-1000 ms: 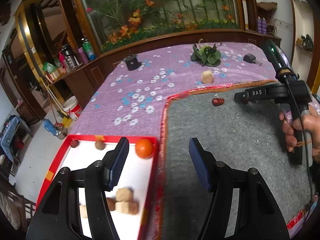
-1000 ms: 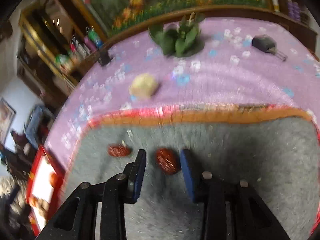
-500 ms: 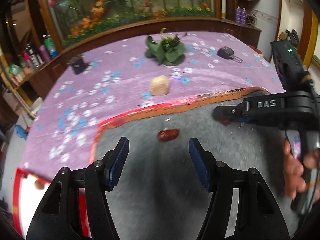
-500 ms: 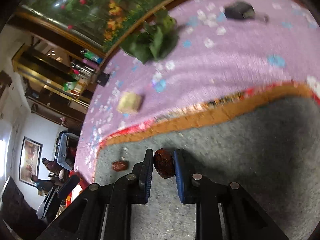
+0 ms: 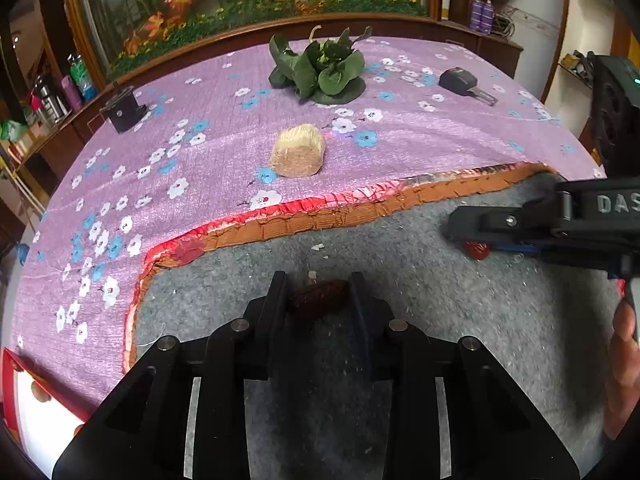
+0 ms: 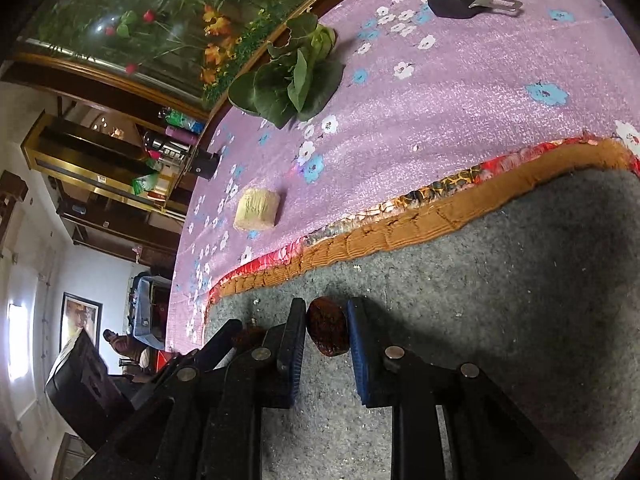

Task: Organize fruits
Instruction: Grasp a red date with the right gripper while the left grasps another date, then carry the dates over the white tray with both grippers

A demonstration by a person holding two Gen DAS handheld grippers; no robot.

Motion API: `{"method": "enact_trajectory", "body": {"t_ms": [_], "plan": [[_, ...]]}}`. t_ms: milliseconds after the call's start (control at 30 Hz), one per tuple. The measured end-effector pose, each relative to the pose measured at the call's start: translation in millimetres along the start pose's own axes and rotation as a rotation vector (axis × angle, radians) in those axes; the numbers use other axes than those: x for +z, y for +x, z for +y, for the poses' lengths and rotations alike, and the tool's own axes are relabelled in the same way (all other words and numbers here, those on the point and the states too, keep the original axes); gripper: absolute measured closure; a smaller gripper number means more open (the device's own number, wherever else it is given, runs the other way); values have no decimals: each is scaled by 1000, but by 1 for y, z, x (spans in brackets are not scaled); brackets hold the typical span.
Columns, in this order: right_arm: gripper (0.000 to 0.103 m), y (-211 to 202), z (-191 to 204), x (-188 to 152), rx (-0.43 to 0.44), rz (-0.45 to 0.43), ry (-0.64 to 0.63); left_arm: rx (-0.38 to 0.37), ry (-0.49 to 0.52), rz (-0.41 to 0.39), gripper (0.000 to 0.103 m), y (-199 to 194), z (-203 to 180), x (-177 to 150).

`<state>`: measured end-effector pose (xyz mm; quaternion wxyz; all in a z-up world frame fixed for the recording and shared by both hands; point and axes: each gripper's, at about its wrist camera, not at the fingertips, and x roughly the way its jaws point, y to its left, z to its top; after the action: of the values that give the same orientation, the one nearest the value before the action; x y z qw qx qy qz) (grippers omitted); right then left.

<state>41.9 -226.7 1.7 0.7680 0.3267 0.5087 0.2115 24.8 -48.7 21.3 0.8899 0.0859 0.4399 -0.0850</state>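
Dates: left gripper (image 5: 318, 294) clamps 1 (image 5: 319, 299), right gripper (image 6: 327, 330), marked "DAS", clamps another (image 6: 329, 332).

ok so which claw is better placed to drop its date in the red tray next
Left. The left claw grips a date with the red tray at its lower-left. The right claw, holding its own date, sits farther off.

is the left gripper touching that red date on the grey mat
Touching. The left wrist view shows the red date wedged between the left gripper fingers, both pads against its ends.
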Motion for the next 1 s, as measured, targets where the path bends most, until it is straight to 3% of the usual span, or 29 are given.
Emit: {"method": "enact_trajectory", "body": {"t_ms": [167, 267, 533, 667, 867, 1000], "plan": [[82, 1, 7, 0, -15, -9, -35, 0, -32, -37, 74, -17, 1, -13], [83, -1, 15, -2, 36, -16, -58, 1, -57, -85, 74, -40, 3, -24], [83, -24, 62, -25, 97, -162, -283, 118, -93, -254, 73, -117, 13, -48], [83, -30, 76, -42, 69, -230, -373, 185, -116, -326, 73, -155, 26, -61], [83, -38, 92, -62, 2, -313, -463, 214, -169, -381, 73, -188, 52, -80], [83, -45, 114, -83, 27, -326, -500, 236, -199, -417, 73, -208, 72, -92]]}}
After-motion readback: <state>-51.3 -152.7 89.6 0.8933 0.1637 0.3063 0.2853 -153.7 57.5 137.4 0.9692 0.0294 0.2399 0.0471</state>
